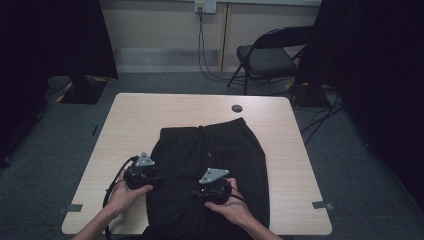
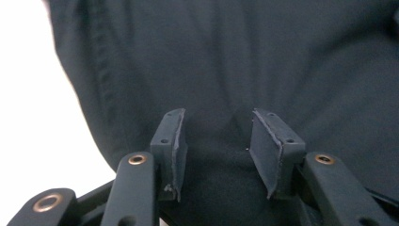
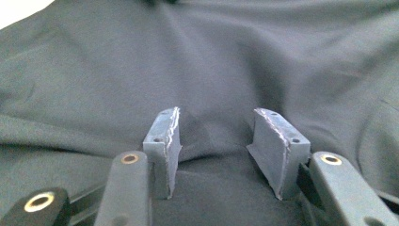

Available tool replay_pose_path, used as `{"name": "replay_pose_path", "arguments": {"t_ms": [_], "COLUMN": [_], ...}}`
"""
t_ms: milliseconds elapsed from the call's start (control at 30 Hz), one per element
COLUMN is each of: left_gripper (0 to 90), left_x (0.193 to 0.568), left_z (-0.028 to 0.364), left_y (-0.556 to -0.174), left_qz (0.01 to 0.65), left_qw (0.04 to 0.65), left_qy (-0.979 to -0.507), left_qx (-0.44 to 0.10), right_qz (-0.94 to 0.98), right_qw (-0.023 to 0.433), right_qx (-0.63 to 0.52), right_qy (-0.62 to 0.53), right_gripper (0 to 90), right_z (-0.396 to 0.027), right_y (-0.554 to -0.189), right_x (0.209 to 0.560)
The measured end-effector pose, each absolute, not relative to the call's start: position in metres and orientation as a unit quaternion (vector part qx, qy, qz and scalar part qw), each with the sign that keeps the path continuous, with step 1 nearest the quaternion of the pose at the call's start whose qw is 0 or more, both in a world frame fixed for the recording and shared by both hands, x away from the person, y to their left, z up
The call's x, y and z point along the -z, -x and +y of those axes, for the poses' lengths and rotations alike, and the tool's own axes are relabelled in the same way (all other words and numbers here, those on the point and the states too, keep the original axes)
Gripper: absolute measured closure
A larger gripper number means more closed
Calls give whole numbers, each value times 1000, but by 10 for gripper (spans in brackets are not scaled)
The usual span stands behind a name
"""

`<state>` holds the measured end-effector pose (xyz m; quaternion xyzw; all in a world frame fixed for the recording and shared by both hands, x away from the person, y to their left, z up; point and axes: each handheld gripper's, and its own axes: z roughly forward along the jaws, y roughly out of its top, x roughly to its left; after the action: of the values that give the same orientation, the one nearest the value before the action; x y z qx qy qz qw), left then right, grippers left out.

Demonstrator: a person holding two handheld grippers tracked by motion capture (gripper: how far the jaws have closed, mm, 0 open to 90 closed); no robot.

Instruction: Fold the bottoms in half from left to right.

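Observation:
A pair of black shorts (image 1: 210, 150) lies flat on the light wooden table (image 1: 150, 110), waistband and drawstring toward the far side. My left gripper (image 1: 156, 180) rests at the near left edge of the shorts. In the left gripper view its jaws (image 2: 216, 150) stand apart with the tips down on the dark cloth (image 2: 235, 70) near a side seam. My right gripper (image 1: 202, 192) is over the near middle of the shorts. In the right gripper view its jaws (image 3: 219, 150) are also apart, with a low ridge of cloth (image 3: 211, 162) rising between the pads.
Bare table top shows white beside the cloth (image 2: 37, 117) on the left. A round cable hole (image 1: 237, 108) sits near the far edge. A folding chair (image 1: 265, 57) and floor cables stand beyond the table. Tape marks (image 1: 322, 204) sit at the near corners.

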<state>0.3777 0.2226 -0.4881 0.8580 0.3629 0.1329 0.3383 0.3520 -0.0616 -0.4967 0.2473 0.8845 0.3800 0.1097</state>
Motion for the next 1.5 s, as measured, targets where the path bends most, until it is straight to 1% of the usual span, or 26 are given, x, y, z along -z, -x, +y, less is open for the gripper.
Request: {"name": "replay_pose_path", "arguments": {"t_ms": [67, 100, 200, 233, 267, 300, 333, 400, 500, 533, 600, 633, 667, 733, 800, 900, 967, 1100, 1133, 1200, 1233, 1267, 1400, 1500], "left_gripper": [523, 519, 509, 510, 510, 510, 511, 492, 499, 495, 495, 495, 494, 494, 494, 494, 495, 494, 494, 494, 494, 494, 476, 453], "left_x": [486, 485, 480, 479, 479, 479, 480, 483, 492, 493, 494, 494, 495, 496, 496, 496, 495, 496, 496, 496, 496, 496, 495, 494], "left_z": [221, 221, 225, 226, 227, 227, 228, 229, 230, 230, 231, 231, 233, 232, 231, 231, 231, 231, 231, 231, 231, 231, 234, 238], "left_y": [-374, -376, -391, -398, -404, -404, -417, -425, -433, -435, -436, -436, -437, -437, -437, -437, -436, -436, -436, -436, -437, -437, -437, -439], "left_qz": [350, 348, 352, 356, 363, 363, 372, 383, 378, 383, 385, 385, 385, 389, 393, 394, 395, 395, 395, 395, 394, 394, 397, 405], "left_qw": [340, 345, 362, 360, 359, 359, 354, 350, 341, 349, 353, 356, 362, 363, 363, 362, 359, 362, 362, 362, 362, 362, 364, 367], "left_qy": [-865, -864, -851, -849, -845, -845, -840, -832, -842, -838, -836, -835, -833, -830, -828, -828, -828, -827, -827, -828, -828, -828, -826, -823], "left_qx": [-113, -113, -145, -151, -159, -159, -175, -195, -181, -171, -169, -166, -164, -167, -168, -168, -170, -169, -168, -168, -168, -168, -164, -153], "right_qz": [889, 891, 893, 891, 887, 887, 883, 880, 880, 879, 883, 883, 888, 893, 897, 898, 903, 911, 910, 909, 910, 909, 906, 902], "right_qw": [107, 106, 106, 107, 107, 107, 115, 119, 115, 111, 86, 86, 77, 64, 66, 55, 48, 55, 67, 71, 71, 74, 83, 90], "right_qx": [-371, -368, -353, -357, -367, -367, -378, -391, -403, -409, -411, -411, -408, -402, -397, -401, -394, -375, -376, -377, -376, -377, -379, -382], "right_qy": [-246, -246, -258, -259, -260, -260, -253, -241, -225, -220, -211, -211, -198, -193, -181, -173, -166, -160, -159, -161, -158, -160, -170, -179], "right_gripper": [518, 508, 393, 383, 386, 386, 388, 402, 417, 450, 478, 478, 496, 519, 535, 546, 523, 396, 381, 377, 393, 436, 669, 798], "right_z": [-67, -70, -70, -68, -66, -66, -59, -51, -31, -22, -2, -2, 19, 37, 52, 68, 77, 87, 88, 88, 87, 86, 80, 76], "right_y": [-350, -349, -350, -349, -347, -347, -341, -335, -328, -326, -325, -325, -322, -320, -317, -314, -311, -309, -309, -308, -309, -309, -313, -313], "right_x": [495, 494, 489, 484, 477, 477, 459, 442, 432, 434, 442, 442, 451, 461, 468, 475, 481, 494, 495, 496, 496, 496, 495, 495]}}
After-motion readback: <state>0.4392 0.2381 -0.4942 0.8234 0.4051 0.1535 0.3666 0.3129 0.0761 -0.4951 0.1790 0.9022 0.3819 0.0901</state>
